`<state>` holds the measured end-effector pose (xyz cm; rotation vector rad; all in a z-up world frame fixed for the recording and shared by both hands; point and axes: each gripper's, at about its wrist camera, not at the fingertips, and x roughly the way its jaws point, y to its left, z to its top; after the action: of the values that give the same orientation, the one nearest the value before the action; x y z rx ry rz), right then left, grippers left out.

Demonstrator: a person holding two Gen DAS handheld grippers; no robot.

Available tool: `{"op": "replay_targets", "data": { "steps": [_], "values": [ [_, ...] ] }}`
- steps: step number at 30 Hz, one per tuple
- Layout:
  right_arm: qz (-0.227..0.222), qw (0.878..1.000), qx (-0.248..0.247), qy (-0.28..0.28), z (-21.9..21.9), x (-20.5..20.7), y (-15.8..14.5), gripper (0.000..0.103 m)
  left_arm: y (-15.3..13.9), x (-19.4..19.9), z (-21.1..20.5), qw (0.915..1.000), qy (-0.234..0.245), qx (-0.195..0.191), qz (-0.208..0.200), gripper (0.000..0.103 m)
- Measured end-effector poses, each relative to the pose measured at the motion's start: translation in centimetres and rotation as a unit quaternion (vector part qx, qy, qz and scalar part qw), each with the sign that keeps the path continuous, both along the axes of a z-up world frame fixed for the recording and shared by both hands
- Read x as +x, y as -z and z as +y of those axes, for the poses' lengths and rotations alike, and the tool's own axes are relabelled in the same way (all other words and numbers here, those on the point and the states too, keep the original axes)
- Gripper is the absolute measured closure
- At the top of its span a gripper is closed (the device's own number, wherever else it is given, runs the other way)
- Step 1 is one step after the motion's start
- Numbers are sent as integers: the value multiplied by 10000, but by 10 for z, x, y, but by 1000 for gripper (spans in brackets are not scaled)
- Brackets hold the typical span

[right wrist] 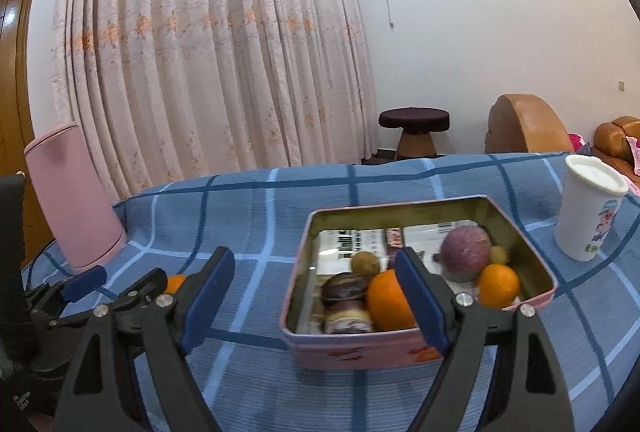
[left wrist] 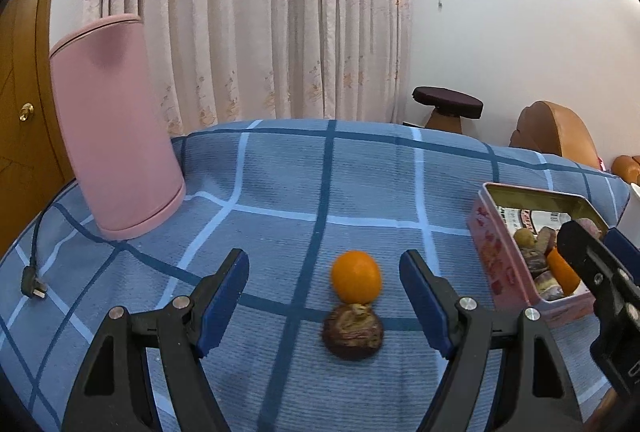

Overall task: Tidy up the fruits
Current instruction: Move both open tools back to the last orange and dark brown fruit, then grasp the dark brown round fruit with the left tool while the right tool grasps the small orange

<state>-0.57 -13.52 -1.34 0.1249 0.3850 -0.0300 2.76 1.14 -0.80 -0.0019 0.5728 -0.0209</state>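
Left tool (left wrist: pixel 324 302) nearest the lens: fingers spread wide, nothing pinched, bracketing a dark mangosteen (left wrist: pixel 353 332) with an orange (left wrist: pixel 355 281) touching it just behind. Both sit loose on the blue checked tabletop (left wrist: pixel 280 184). Right tool (right wrist: pixel 316 298) also spread and empty, hovering at the near edge of the pink tin (right wrist: pixel 416 350), which already holds oranges, an apple (right wrist: pixel 466 248), mangosteens and a few small brown fruits.

Judgement: two fruits left outside, the tin is the target.

Risks:
- Mangosteen and orange touch. Closing on one likely nudges the other, and the orange can roll off across the cloth.
- Round fruit, flat pads: an off-centre pinch could squirt it out.
- Tin looks crowded at the near end, so a drop there may bounce out. Far half is freer.
- Both tools sit close together near the tin; collision possible if both move in.
- White cup (right wrist: pixel 588 208) stands just beside the tin, easy to knock.
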Motion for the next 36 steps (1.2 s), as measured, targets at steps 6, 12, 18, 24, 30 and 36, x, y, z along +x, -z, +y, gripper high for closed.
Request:
{"op": "replay_targets", "data": {
  "steps": [6, 12, 18, 24, 30, 36],
  "values": [
    [47, 9999, -77, -74, 18, 5, 1, 18, -2, 6, 25, 9999, -38, -93, 118, 24],
    [-5, 9999, -55, -149, 17, 2, 1, 18, -3, 10, 53, 9995, 86, -188, 231, 24],
    [86, 9996, 98, -234, 10, 4, 2, 18, 10, 10, 20, 9940, 882, -33, 648, 33],
    [57, 9994, 183, -282, 8, 4, 2, 18, 29, 26, -5, 9849, 1209, 61, 1235, 53],
    [132, 9993, 122, -339, 13, 7, 3, 18, 30, 27, -4, 9812, 1366, -211, 1345, 63],
    [190, 9991, 103, -371, 18, 10, 1, 19, 21, 24, 19, 9873, 1058, -328, 1137, 64]
  ]
}}
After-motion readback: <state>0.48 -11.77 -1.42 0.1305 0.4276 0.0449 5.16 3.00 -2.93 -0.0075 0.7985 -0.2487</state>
